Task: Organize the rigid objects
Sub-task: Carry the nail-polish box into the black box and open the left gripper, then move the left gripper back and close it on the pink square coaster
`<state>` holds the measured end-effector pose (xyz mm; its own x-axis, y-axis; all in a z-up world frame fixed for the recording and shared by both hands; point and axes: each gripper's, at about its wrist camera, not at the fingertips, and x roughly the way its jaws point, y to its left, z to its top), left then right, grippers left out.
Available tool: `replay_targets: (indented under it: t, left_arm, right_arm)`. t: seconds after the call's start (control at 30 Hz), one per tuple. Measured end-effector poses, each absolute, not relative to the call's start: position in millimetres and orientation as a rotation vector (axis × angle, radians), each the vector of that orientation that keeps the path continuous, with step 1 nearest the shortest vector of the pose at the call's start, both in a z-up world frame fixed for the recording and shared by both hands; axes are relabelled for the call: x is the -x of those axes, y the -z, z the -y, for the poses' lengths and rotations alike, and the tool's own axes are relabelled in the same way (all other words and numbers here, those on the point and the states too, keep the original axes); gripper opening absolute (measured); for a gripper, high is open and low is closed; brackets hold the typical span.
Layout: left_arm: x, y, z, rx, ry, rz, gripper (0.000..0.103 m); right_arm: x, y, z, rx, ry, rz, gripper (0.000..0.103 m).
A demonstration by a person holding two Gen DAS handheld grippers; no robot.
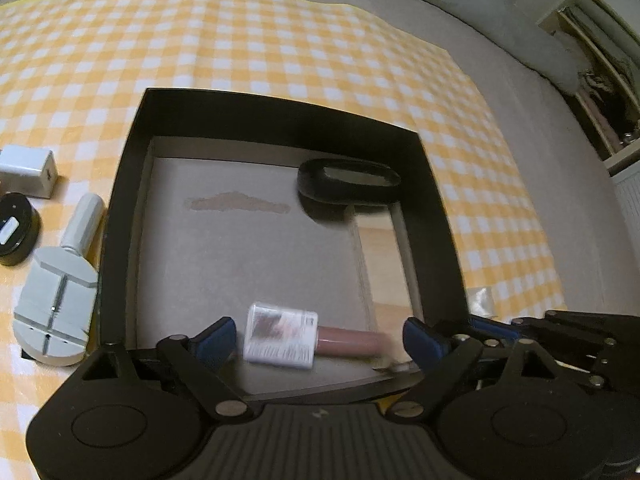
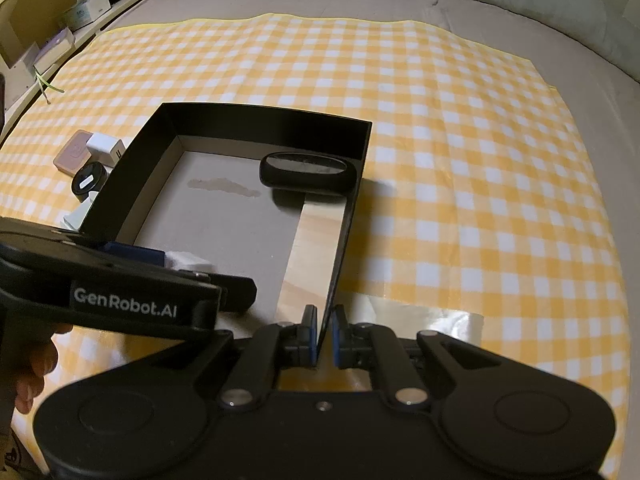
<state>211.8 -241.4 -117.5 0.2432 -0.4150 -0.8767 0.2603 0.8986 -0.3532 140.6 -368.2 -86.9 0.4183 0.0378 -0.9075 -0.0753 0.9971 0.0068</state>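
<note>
A black open box [image 1: 436,200] lies on a yellow checked cloth. Inside it are a black oval case [image 1: 347,181] at the far right and a small bottle with a white cap and pink body [image 1: 308,338] near the front wall. My left gripper [image 1: 316,338] is open, its blue pads either side of the bottle, which looks blurred and loose. My right gripper [image 2: 324,338] is shut on the box's near right wall [image 2: 340,256]. The box [image 2: 256,124], the case [image 2: 307,174] and the left gripper's body [image 2: 120,304] also show in the right wrist view.
Left of the box lie a grey watch tool [image 1: 60,300], a black round tin [image 1: 14,228] and a white charger [image 1: 30,172]. In the right wrist view a pink box [image 2: 74,156] lies there too. A clear wrapper [image 2: 432,320] lies by the box's right corner. Pillows and shelves border the bed.
</note>
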Motion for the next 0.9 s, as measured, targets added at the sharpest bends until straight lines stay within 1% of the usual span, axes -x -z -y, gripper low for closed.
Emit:
replay_targets:
  t: [0.63, 0.73, 0.9]
  left_arm:
    - [-205.7, 100.9, 232.4, 0.165, 0.51, -1.217, 0.095]
    - [-203.1, 89.9, 227.8, 0.151, 0.512, -1.179, 0.096]
    - [-196.3, 61.5, 216.0, 0.11, 0.543, -1.058, 0.099]
  right_arm:
    - [-141.2, 87.5, 367.5, 0.045, -0.068, -1.138, 0.008]
    - [-141.6, 87.9, 367.0, 0.047, -0.067, -1.139, 0.008]
    - [-141.8, 87.9, 367.3, 0.05, -0.067, -1.139, 0.008]
